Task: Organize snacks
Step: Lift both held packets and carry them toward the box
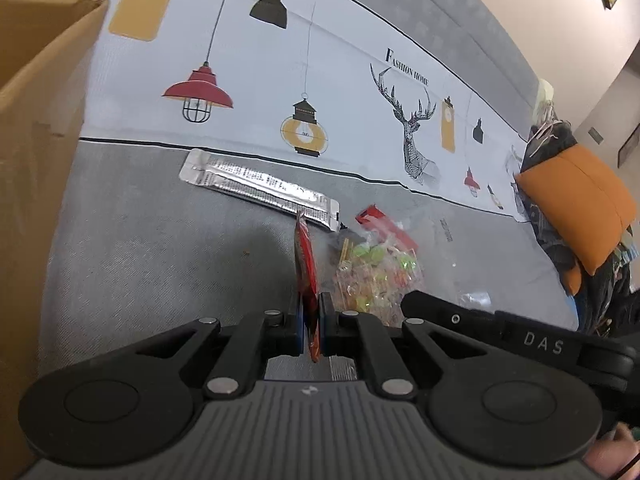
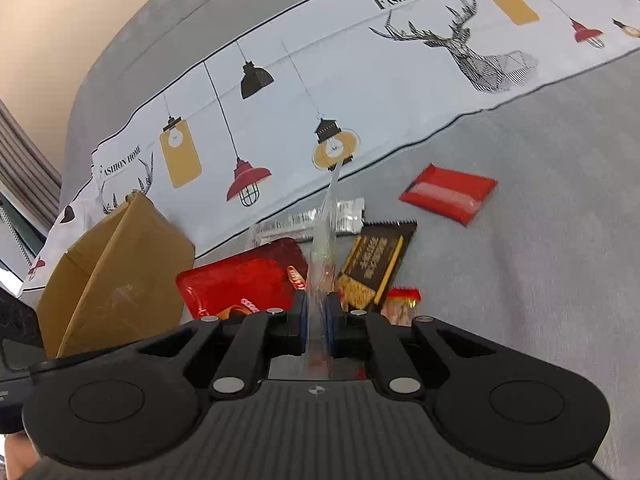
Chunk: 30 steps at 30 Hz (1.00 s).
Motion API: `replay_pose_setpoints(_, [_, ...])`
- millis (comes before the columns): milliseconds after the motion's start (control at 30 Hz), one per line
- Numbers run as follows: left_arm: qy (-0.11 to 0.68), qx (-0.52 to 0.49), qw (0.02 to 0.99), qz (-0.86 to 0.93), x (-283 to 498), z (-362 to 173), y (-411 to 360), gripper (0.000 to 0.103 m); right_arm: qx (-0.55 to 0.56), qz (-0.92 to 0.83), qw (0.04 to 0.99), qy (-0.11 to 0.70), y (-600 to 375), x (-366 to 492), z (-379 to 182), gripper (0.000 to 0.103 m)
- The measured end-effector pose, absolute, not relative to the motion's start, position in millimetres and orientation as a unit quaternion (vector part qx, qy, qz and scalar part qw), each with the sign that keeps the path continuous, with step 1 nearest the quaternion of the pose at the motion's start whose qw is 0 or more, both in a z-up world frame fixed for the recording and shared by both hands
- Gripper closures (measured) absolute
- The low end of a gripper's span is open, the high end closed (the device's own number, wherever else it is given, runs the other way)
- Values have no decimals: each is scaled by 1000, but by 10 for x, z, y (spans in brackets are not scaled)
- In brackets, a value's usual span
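My left gripper (image 1: 311, 312) is shut on a red snack packet (image 1: 306, 264), held edge-on above the grey sofa seat. Beyond it lie a long silver packet (image 1: 260, 186) and a clear bag of coloured candies (image 1: 376, 272). My right gripper (image 2: 316, 312) is shut on a clear plastic bag (image 2: 325, 232), seen edge-on. Under and beyond it lie a large red packet (image 2: 244, 276), a dark brown and gold packet (image 2: 372, 264), a silver packet (image 2: 348, 216), a small red-topped packet (image 2: 402, 304) and a red wrapper (image 2: 448, 194) further right.
An open cardboard box (image 1: 36, 120) stands at the left of the sofa; it also shows in the right wrist view (image 2: 116, 264). The printed backrest (image 1: 280, 60) rises behind the snacks. An orange cushion (image 1: 580, 204) and dark clothes lie at the far right.
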<state>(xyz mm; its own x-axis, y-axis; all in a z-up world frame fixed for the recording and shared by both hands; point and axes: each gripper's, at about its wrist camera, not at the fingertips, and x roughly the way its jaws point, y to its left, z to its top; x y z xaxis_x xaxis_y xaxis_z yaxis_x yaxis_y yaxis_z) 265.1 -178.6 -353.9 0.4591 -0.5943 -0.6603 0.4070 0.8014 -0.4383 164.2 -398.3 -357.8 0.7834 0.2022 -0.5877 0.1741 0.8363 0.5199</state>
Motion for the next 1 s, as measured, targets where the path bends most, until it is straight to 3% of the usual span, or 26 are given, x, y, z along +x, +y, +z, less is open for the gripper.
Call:
replay_pose_setpoints(467, [350, -116, 872, -323, 1979, -2732, -1177, 96, 262, 1, 931, 252, -3464, 1002, -2783, 93])
replay_pose_setpoints(1000, [167, -169, 953, -190, 1441, -1530, 414, 96, 221, 133, 950, 177, -2044, 946, -1518, 93])
